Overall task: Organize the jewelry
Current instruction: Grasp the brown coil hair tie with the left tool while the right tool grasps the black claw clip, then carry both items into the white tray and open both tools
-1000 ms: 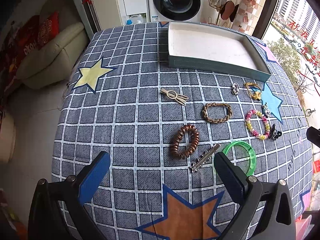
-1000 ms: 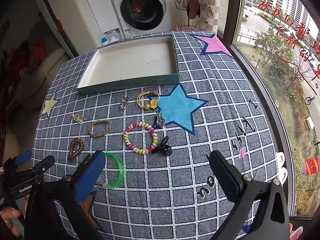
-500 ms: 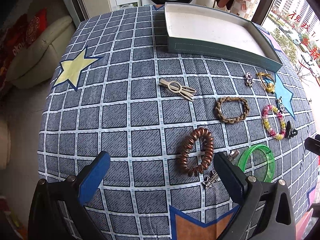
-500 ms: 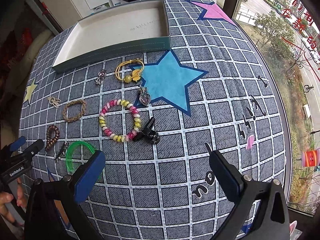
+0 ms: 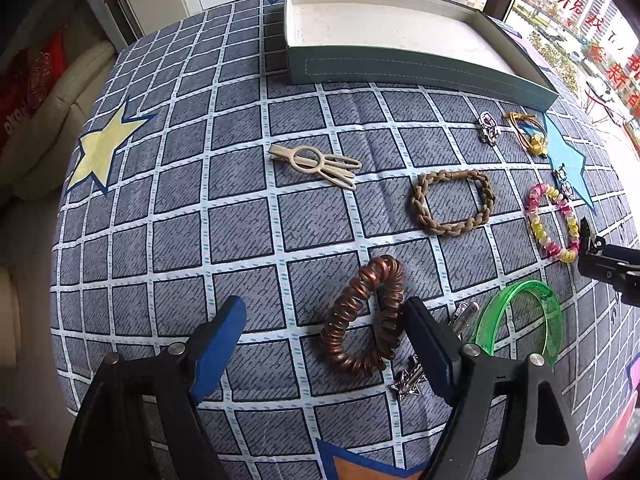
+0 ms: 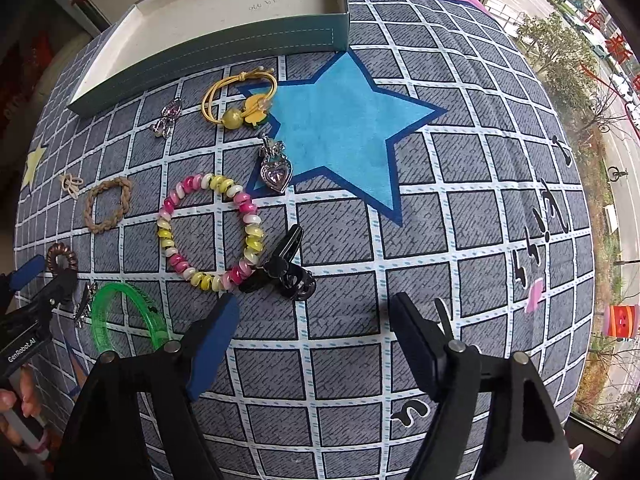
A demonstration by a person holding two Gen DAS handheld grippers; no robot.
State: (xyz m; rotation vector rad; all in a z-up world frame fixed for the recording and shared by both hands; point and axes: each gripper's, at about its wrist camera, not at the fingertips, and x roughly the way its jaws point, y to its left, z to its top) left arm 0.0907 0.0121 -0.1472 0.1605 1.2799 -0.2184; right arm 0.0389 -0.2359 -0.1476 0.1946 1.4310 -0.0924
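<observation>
Left claw [image 5: 324, 322] is wide open and empty with the coppery-brown spiral coil hair tie [image 5: 366, 316] lying lengthwise between its fingers, hugging the right one, so it's way nearer than the open, empty right claw [image 6: 314, 318].

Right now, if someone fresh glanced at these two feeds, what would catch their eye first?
Probably the bright blue star printed on the checked cloth, with jewelry strewn to its left: a pink-and-yellow beaded bracelet and a neon green bangle nearest the viewer. Next, the empty teal tray at the far edge. In the left view, the open left tool hovers by a coppery spiral hair tie.
</observation>
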